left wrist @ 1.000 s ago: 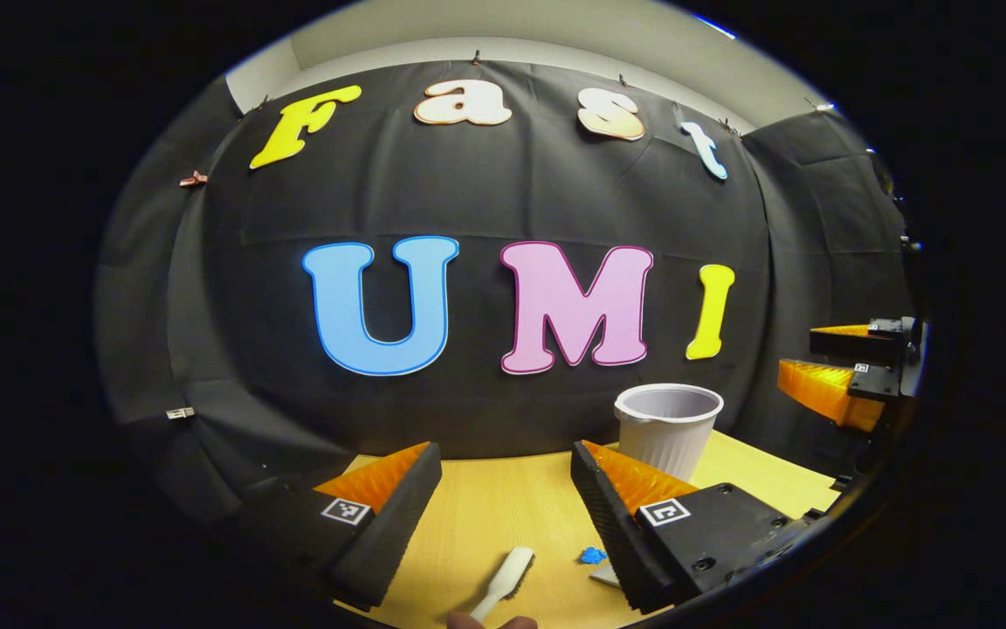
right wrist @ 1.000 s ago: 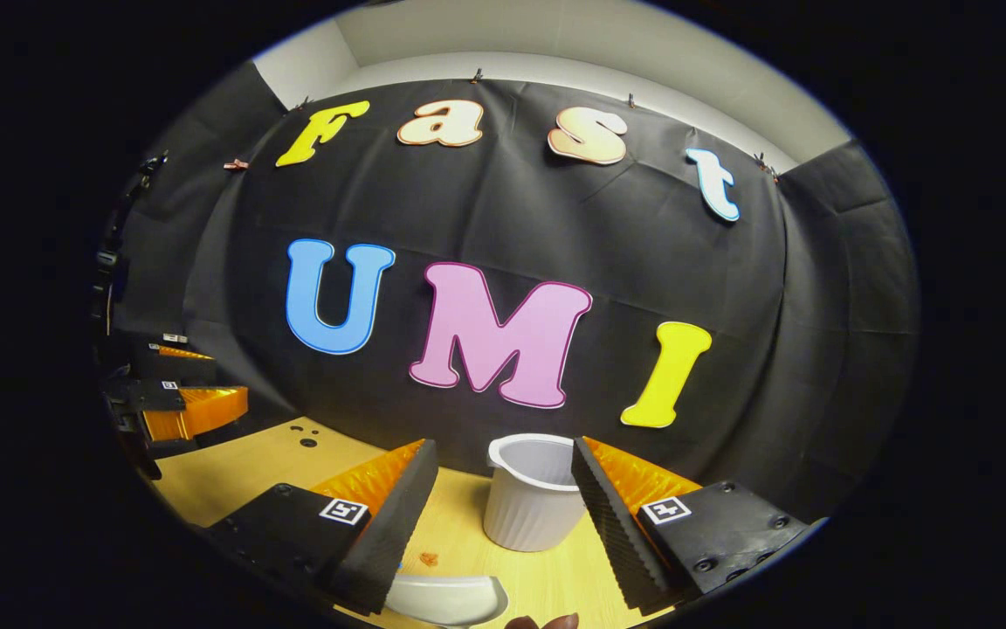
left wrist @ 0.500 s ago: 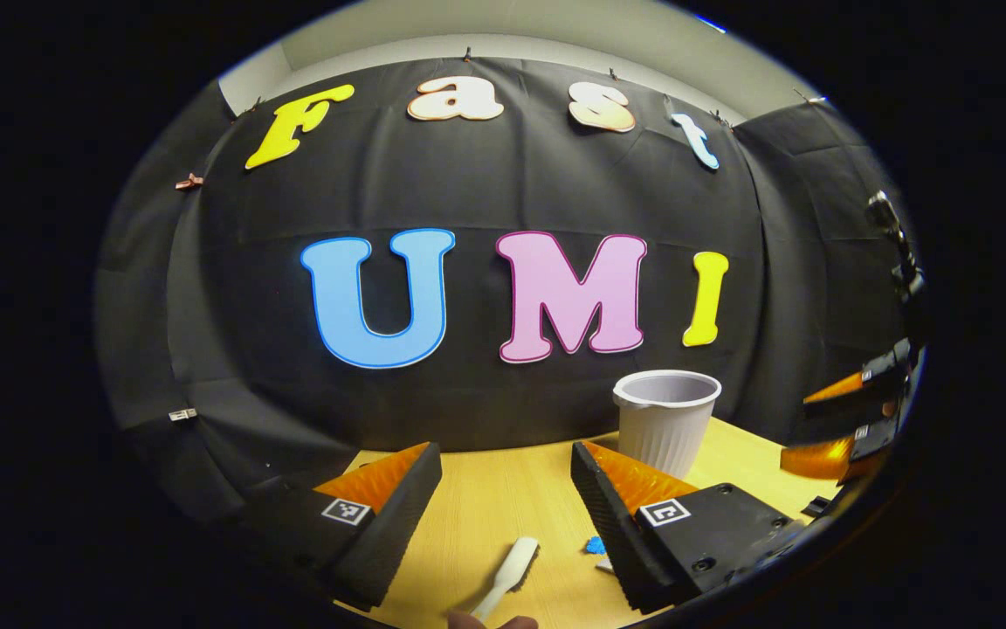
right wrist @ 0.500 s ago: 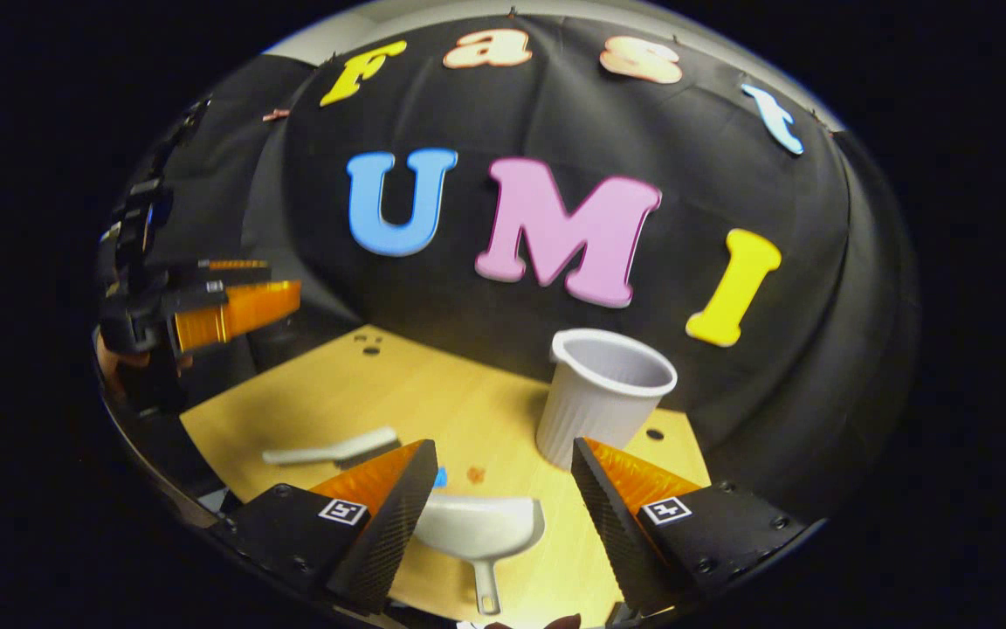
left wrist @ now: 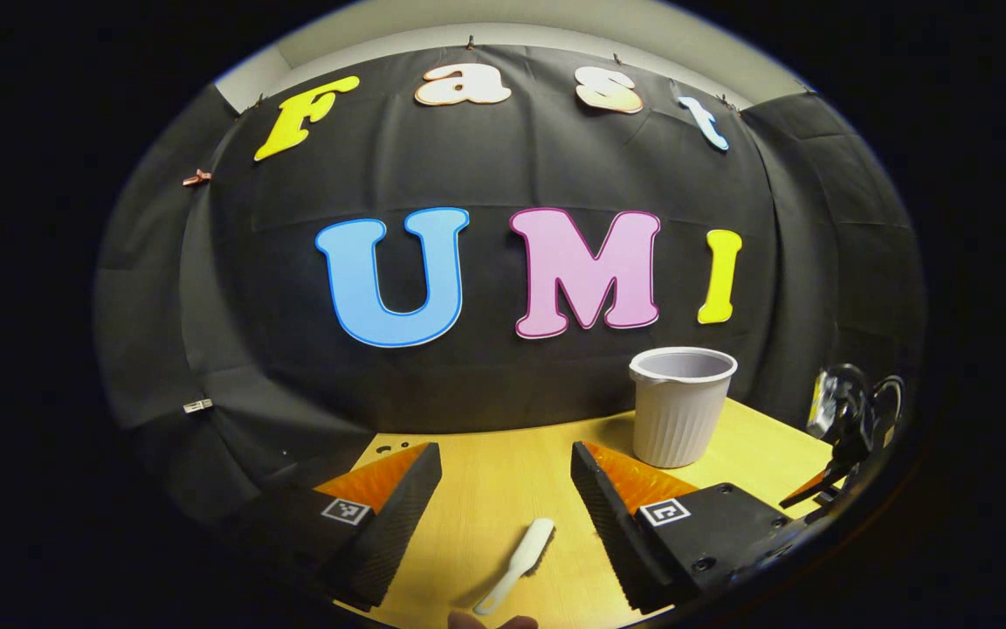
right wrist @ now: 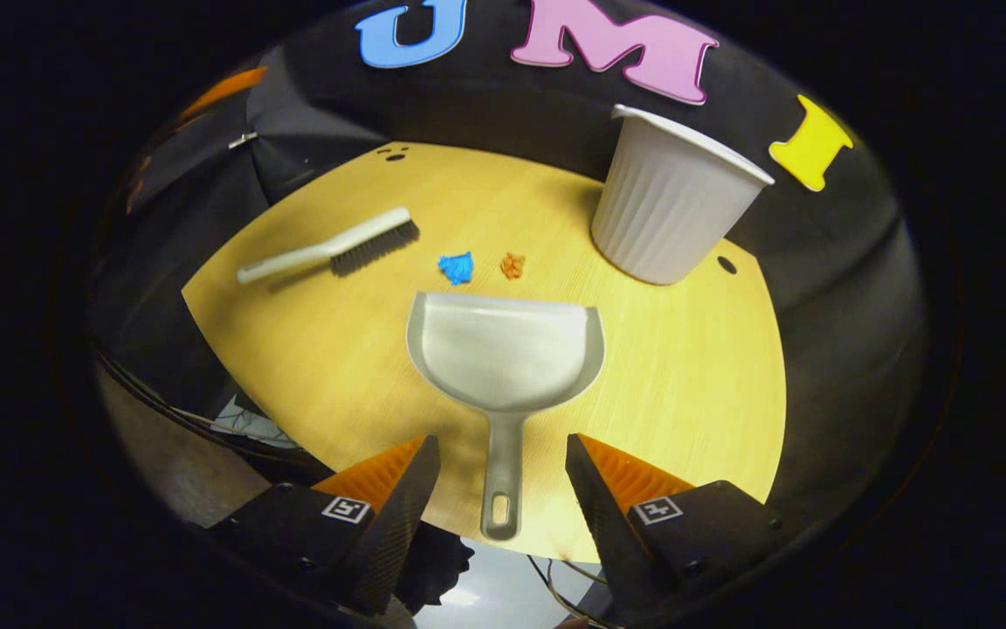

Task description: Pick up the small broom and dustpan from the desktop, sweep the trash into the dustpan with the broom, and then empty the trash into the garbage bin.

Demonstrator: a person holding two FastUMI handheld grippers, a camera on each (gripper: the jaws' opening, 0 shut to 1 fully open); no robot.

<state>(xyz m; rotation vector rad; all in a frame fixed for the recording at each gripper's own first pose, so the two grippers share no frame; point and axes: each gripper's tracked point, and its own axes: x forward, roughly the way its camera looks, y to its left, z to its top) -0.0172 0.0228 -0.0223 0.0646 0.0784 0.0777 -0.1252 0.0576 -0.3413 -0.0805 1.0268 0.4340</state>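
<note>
Two tools lay untouched on the round wooden desktop (right wrist: pixel 695 384), and neither gripper held anything. In the right gripper view, the right gripper (right wrist: pixel 501 489) hung above the near edge with its jaws spread wide, straddling the handle of the grey dustpan (right wrist: pixel 505 358) from above without touching it; that alignment looked like the set-up for a grasp on the handle. The dustpan lay flat with its open mouth facing away, toward two crumpled scraps of trash, a blue scrap (right wrist: pixel 457 266) and an orange scrap (right wrist: pixel 513 264), which sat just beyond its front lip, so a short sweep would probably carry them in. The small broom (right wrist: pixel 333 247) rested to the left of the scraps, bristles pointing toward them and handle trailing off toward the table's edge, well apart from the dustpan. The ribbed white garbage bin (right wrist: pixel 673 210) stood upright at the far right of the desktop, near the scraps, handy for the final emptying. In the left gripper view, the left gripper (left wrist: pixel 506 498) was likewise open and empty, held low over the table with the small broom (left wrist: pixel 520 559) lying between and below its fingers, seemingly lined up for its own pick-up. The garbage bin (left wrist: pixel 682 406) stood beyond its right finger.
</note>
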